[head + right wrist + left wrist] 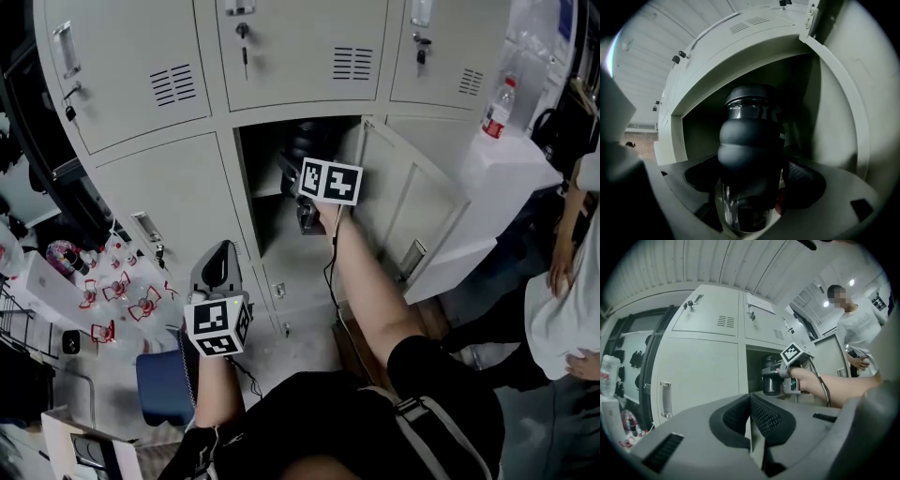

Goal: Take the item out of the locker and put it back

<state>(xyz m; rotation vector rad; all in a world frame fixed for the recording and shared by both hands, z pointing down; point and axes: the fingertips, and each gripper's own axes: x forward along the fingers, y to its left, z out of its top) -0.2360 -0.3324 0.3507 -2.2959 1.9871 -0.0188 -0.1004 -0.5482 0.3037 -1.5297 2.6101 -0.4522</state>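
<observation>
A dark bottle (750,150) with a black ribbed sleeve and clear base stands upright between the jaws of my right gripper (752,199), which is shut on it. In the head view that gripper (314,192) reaches into the open locker compartment (267,202), the bottle (302,141) dark at its mouth. The left gripper view shows the bottle (770,377) just inside the opening, above the shelf. My left gripper (219,270) hangs low in front of the closed lockers, away from the opening; it (750,427) is shut with nothing in it.
The locker door (417,220) swings open to the right. A water bottle (499,108) stands on a white cabinet at the far right, where a person (562,300) stands close by. A blue seat (161,384) and a table with small red items (112,291) lie at the left.
</observation>
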